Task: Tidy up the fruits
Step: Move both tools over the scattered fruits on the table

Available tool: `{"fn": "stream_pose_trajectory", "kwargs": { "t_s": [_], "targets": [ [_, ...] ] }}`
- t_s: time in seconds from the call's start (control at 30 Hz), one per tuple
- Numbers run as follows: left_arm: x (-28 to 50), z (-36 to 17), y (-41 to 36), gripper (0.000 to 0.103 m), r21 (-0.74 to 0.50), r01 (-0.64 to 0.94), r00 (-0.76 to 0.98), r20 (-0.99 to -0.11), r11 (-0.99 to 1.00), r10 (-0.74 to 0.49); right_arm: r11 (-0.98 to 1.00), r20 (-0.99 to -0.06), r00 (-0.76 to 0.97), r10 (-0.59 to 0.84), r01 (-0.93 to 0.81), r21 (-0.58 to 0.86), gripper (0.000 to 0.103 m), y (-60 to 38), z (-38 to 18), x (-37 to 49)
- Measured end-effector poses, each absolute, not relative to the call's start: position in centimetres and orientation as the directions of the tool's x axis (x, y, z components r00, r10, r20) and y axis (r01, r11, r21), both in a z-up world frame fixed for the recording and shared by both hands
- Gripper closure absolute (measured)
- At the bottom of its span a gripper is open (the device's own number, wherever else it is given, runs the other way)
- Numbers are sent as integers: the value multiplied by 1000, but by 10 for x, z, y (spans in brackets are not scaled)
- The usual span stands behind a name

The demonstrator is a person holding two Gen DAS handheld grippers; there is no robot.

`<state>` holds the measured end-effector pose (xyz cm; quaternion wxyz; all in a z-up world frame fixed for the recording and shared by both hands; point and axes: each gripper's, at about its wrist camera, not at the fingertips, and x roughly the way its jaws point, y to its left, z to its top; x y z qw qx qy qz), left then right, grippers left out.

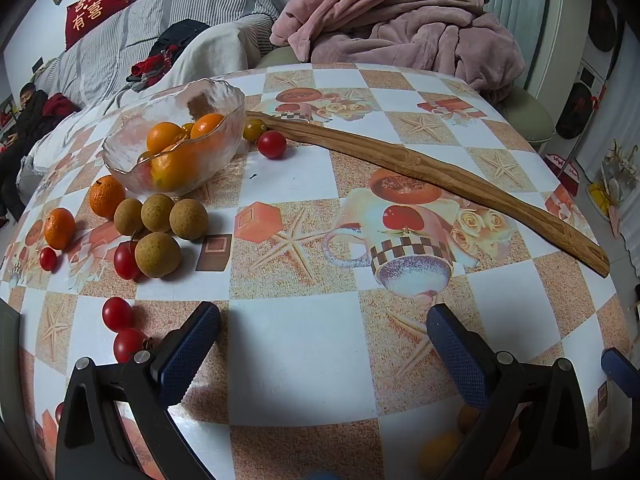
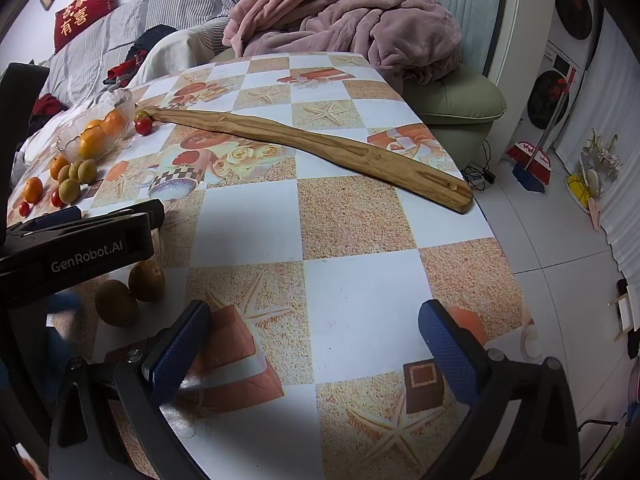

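Table (image 1: 304, 344) under both tools. Glass bowl (image 1: 120, 152) far ahead-left of left tool (image 1: 324, 336), breakable, holds oranges. Loose brown fruits (image 1: 158, 255) ahead-left: round, firm, roll easily; pinch across middle. Small tomatoes (image 1: 117, 313) near left finger: soft, squeeze gently. Left tool, right tool (image 2: 316, 332) wide open, empty.

Your left wrist view looks low across the table (image 1: 304, 344) toward its far edge. Your right wrist view faces likewise, nearer the right edge. Both share the wooden stick (image 1: 420, 172) (image 2: 320, 146) and glass bowl (image 1: 176, 136) (image 2: 96, 128).
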<state>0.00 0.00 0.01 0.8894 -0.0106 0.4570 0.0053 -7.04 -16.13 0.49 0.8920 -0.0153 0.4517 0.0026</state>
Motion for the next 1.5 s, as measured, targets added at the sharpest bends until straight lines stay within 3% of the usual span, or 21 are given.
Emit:
{"fn": "stream_pose_trajectory", "kwargs": {
  "t_s": [0.2,0.37,0.53,0.87,1.5],
  "targets": [
    [-2,9,4,0,-8,-24,516,-856,1000,5,999,-833,553,-8,-30,-30,0,-160,5,-66],
    [-34,42,29,0,-5,-46,546,-837,999,21,998,-886,464,-8,-49,-34,0,-161,10,-59],
    [-76,64,68,0,-7,-102,481,-876,995,43,998,-896,443,23,-67,-8,0,-164,22,-69],
    [-139,51,125,0,80,-237,303,-941,968,152,983,-930,347,122,-172,65,0,-131,43,-102],
    [-145,56,149,0,61,-141,263,-960,988,96,987,-949,291,120,-134,84,0,-72,59,-138]
  ]
}}
